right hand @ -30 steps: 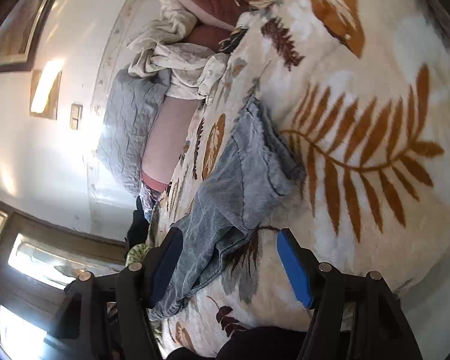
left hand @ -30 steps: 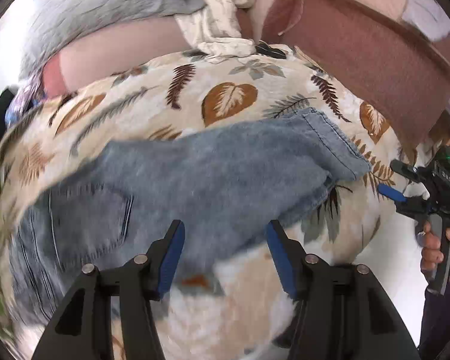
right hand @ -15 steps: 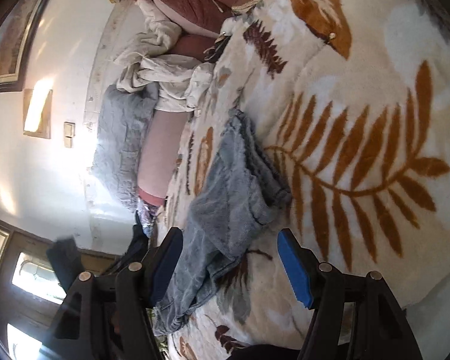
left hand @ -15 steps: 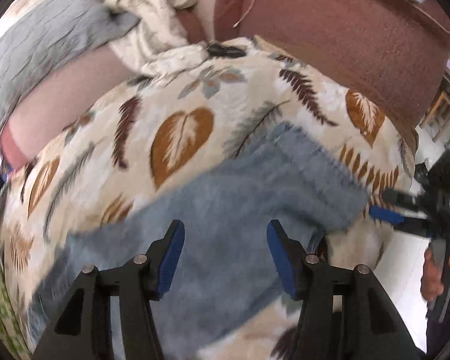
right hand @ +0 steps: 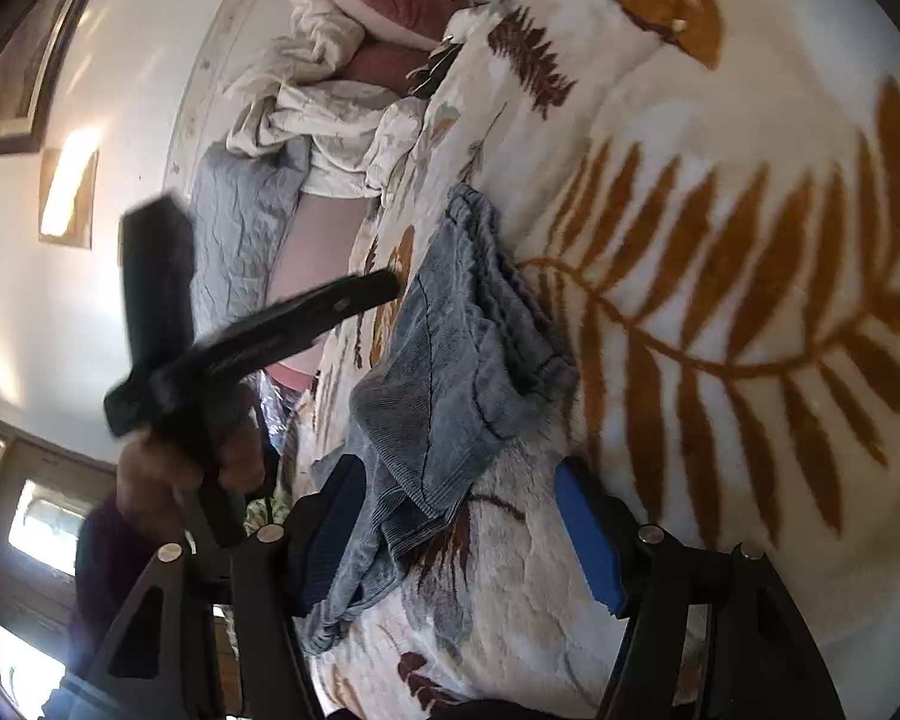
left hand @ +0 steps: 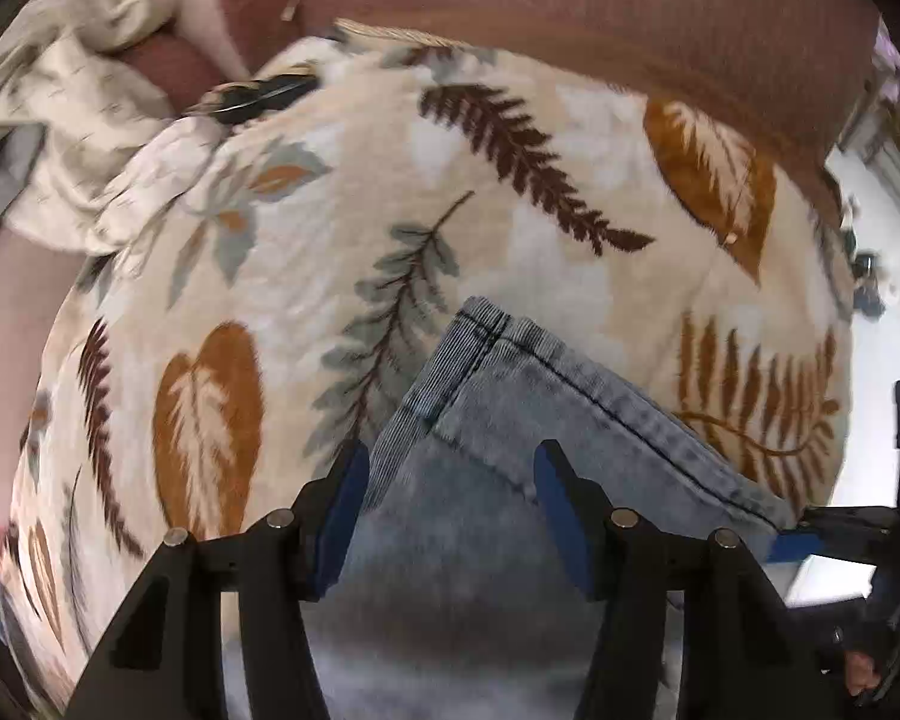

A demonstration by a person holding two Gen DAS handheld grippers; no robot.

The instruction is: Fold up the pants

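Light blue jeans (left hand: 546, 414) lie on a cream blanket with a leaf print (left hand: 510, 228). In the left wrist view their hemmed leg end points away from me. My left gripper (left hand: 450, 468) hangs open over that leg end, with the denim below and between its blue pads. At the right edge, my right gripper (left hand: 810, 531) reaches in beside the hem's near corner. In the right wrist view the right gripper (right hand: 456, 480) stands open, with a rumpled edge of the jeans (right hand: 450, 348) between its fingers. The blurred left gripper (right hand: 384, 288) and its hand (right hand: 168, 462) hover at the left.
A crumpled cream sheet (left hand: 90, 138) and pink-brown cushions (left hand: 570, 6) lie at the far end of the bed. A grey quilt (right hand: 240, 222) lies by the white wall (right hand: 90, 300). The blanket's edge drops to pale floor (left hand: 870, 312) on the right.
My left gripper has swept along the jeans from the back-pocket end to the leg hem, rolling as it went, and now shows in the right wrist view. The right gripper has edged closer to the cloth.
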